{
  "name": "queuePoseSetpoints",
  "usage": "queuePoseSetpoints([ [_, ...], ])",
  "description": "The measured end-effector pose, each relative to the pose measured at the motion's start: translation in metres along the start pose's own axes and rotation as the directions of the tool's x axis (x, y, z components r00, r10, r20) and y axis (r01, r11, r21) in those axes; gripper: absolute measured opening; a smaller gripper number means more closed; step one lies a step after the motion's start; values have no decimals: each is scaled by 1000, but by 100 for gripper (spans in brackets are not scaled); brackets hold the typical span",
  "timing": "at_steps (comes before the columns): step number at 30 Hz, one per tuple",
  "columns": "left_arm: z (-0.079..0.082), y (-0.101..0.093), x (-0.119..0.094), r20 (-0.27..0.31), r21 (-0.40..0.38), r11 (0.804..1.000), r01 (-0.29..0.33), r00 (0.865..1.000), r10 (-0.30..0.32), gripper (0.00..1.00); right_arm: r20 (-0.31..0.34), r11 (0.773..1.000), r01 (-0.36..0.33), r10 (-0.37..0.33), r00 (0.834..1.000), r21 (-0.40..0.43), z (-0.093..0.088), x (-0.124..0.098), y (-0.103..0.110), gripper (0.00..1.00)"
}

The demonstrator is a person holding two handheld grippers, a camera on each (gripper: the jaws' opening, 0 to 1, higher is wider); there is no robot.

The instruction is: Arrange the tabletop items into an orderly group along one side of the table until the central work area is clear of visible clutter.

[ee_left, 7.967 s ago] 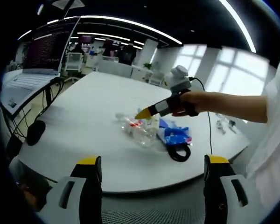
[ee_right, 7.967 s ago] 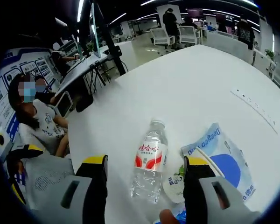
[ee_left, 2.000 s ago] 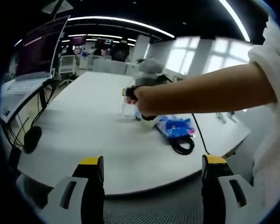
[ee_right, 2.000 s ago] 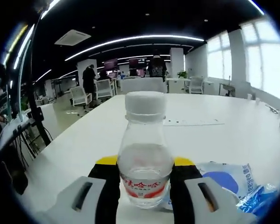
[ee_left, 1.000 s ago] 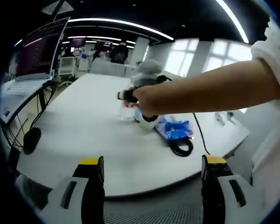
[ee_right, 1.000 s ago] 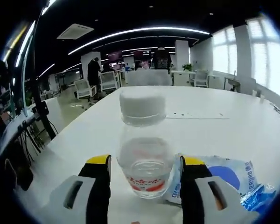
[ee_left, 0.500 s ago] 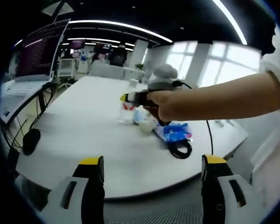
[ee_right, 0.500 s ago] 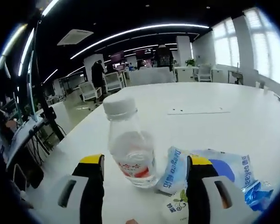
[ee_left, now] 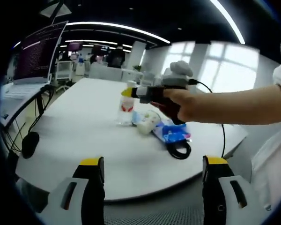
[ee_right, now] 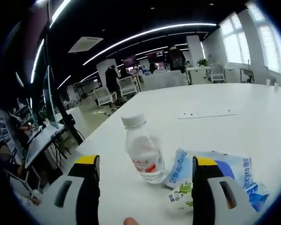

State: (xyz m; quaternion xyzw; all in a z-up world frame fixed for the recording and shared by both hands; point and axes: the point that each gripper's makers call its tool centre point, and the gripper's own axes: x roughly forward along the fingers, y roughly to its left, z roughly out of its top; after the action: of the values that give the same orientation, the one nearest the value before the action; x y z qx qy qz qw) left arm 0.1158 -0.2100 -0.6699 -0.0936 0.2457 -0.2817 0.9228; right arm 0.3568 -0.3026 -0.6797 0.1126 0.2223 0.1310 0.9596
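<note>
A clear water bottle (ee_right: 144,154) with a white cap and red label stands upright on the white table (ee_right: 225,131); it also appears as the bottle (ee_left: 126,101) in the left gripper view. Beside it lie a small white-green pouch (ee_right: 181,191), a white-blue packet (ee_right: 227,169) and a blue wrapper (ee_left: 174,132). A black cable coil (ee_left: 179,151) lies near the table's edge. My right gripper (ee_right: 147,183) is open, drawn back from the bottle with nothing between its fingers. My left gripper (ee_left: 150,165) is open, off the table edge. The right gripper (ee_left: 145,92) shows there, held by a hand.
A laptop (ee_left: 25,70) on a stand and a black mouse-like object (ee_left: 27,144) sit left of the table. A thin power strip (ee_right: 207,114) lies farther along the table. Office chairs and people stand in the background.
The right gripper opened, let go of the upright bottle and drew back from it. The left gripper has stayed put.
</note>
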Motion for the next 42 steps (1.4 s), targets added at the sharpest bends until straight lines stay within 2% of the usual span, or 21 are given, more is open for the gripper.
queuePoseSetpoints([
  [7, -2, -3, 1, -17, -2, 1000, 17, 1000, -17, 82, -6, 1000, -14, 14, 1000, 9, -3, -33, 1, 81],
  [14, -4, -6, 0, -35, -11, 999, 46, 998, -47, 80, -28, 999, -8, 9, 1000, 32, -13, -28, -9, 80],
  [23, -6, -11, 0, -59, -23, 995, 100, 993, -101, 80, -32, 999, -27, 28, 999, 22, -15, -34, -1, 79],
  [27, -8, -14, -1, -70, -21, 991, 129, 989, -130, 80, -41, 999, -36, 35, 999, -10, -20, -40, 2, 77],
  [32, -9, -19, -2, -75, -25, 986, 167, 983, -169, 80, -43, 999, -38, 38, 998, -11, -24, -53, 1, 77],
  [42, -13, -27, -3, -103, -34, 967, 252, 962, -254, 79, -36, 1000, -24, 23, 999, -7, -28, -79, -8, 77],
])
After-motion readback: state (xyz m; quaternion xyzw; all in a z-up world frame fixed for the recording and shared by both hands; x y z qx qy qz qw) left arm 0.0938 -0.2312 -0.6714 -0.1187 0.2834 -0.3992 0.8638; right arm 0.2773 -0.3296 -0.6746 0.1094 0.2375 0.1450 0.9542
